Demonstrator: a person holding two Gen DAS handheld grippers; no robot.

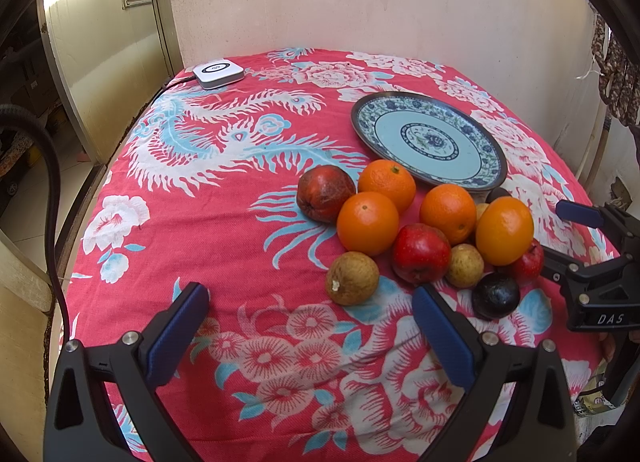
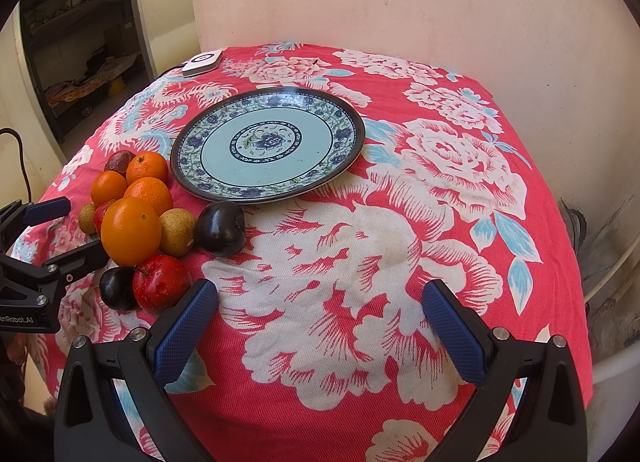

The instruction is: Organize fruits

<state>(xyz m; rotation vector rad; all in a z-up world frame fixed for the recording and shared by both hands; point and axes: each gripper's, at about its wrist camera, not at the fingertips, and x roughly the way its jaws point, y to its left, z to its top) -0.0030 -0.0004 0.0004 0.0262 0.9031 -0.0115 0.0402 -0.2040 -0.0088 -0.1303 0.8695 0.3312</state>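
A pile of fruit lies on the red flowered cloth: several oranges (image 1: pixel 367 222) (image 2: pixel 130 231), red apples (image 1: pixel 421 252) (image 2: pixel 160 282), brown round fruits (image 1: pixel 352 278) (image 2: pixel 178 232), a dark red fruit (image 1: pixel 325 192) and dark plums (image 1: pixel 495 296) (image 2: pixel 221 228). A blue patterned plate (image 1: pixel 476 170) (image 2: pixel 320 174) sits bare behind them. My left gripper (image 1: pixel 310 328) is open and empty, just in front of the pile's left side. My right gripper (image 2: pixel 320 326) is open and empty over bare cloth, right of the pile; it also shows in the left wrist view (image 1: pixel 560 230).
A white square device (image 1: pixel 218 70) (image 2: pixel 202 60) with a cable sits at the far left corner of the table. A wall stands behind the table. The cloth hangs over the table edges. A doorway opens to the left.
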